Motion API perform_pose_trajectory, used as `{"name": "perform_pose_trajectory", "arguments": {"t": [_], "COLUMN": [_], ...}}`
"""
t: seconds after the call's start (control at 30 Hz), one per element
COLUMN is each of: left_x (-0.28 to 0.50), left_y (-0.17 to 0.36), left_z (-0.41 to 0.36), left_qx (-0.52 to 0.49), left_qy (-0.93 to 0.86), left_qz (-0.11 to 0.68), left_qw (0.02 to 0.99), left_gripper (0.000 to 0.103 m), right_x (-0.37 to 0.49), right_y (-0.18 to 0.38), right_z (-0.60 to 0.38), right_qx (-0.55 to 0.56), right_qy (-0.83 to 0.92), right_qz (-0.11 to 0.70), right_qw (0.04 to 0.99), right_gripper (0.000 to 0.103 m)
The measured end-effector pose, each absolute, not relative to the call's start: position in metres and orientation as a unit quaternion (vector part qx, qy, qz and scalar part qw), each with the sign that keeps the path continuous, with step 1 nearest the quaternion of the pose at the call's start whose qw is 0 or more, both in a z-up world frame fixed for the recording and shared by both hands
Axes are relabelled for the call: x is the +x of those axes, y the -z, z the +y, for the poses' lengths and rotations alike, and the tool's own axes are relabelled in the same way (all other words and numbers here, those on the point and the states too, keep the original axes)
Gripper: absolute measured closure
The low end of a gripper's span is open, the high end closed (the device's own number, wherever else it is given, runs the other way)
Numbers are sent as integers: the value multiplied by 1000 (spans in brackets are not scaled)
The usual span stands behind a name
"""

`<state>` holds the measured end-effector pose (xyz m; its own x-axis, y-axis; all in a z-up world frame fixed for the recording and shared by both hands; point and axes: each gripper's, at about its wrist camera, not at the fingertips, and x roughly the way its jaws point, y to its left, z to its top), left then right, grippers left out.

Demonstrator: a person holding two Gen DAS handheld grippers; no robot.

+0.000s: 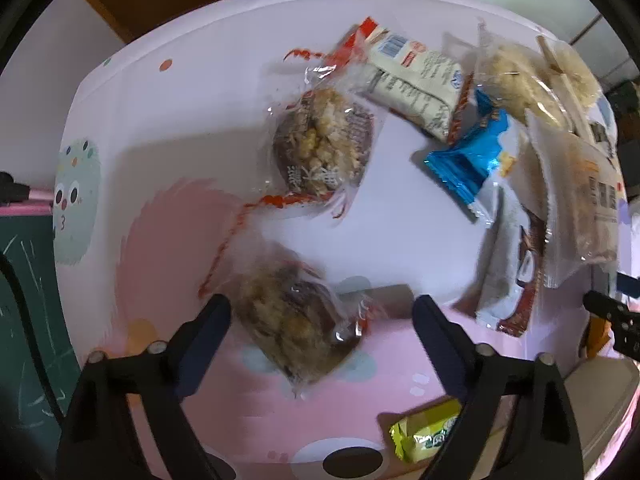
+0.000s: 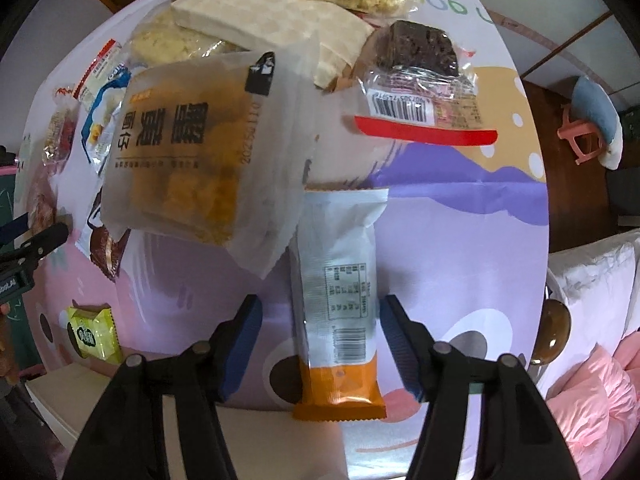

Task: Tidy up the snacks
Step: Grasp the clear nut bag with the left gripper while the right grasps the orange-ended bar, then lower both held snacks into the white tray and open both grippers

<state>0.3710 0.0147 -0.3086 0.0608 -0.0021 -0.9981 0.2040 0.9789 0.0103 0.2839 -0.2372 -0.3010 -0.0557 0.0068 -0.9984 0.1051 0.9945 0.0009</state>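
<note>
Both claws point straight down over the pastel counter (image 1: 180,120). The left claw (image 1: 322,312) stands open around a clear-wrapped crumbly cake (image 1: 292,320), pads apart from it. The right claw (image 2: 322,316) stands open astride a white-and-orange snack bar (image 2: 340,300) lying flat near the counter's edge, not touching it.
</note>
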Motion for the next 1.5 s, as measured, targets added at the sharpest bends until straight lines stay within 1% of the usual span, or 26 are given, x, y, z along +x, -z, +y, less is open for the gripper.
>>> {"name": "perform_pose_trajectory", "arguments": {"t": [0.03,0.07,0.1,0.13,0.17,0.23,0.4,0.47,0.6,0.77,0.93,1.2,1.33,1.5], "left_x": [371,370,369,368,367,362,348,345,334,312,295,225,184,133], "left_y": [308,308,305,302,300,295,281,273,242,187,116,25,-7,-30], "left_z": [15,16,18,24,25,27,32,27,29,33,32,20,16,12], "left_qx": [72,67,65,65,62,64,68,58,46,32,27,13,2,-15], "left_qy": [69,69,70,70,73,78,78,79,77,77,82,101,112,119], "left_qz": [680,678,674,673,673,668,651,643,621,586,547,489,469,457], "left_qw": [727,729,732,733,733,738,752,759,778,806,833,867,876,881], "left_gripper": [19,24,36,45,47,58,61,63,64,64,64,64,64,63], "right_x": [284,284,283,283,282,281,271,267,260,253,235,196,161,119], "right_y": [302,303,304,304,303,305,298,291,265,230,177,79,39,11], "right_z": [-235,-230,-226,-224,-223,-222,-224,-224,-230,-240,-244,-234,-218,-203], "right_qx": [32,27,26,24,22,20,18,20,26,43,66,79,71,65], "right_qy": [36,35,34,33,31,28,29,32,39,50,45,-13,-58,-101], "right_qz": [726,726,725,724,723,724,712,702,677,640,592,519,490,468], "right_qw": [686,686,687,688,690,689,701,711,735,765,802,851,867,876], "right_gripper": [42,44,48,52,63,64,69,70,72,73,73,73,72,72]}}
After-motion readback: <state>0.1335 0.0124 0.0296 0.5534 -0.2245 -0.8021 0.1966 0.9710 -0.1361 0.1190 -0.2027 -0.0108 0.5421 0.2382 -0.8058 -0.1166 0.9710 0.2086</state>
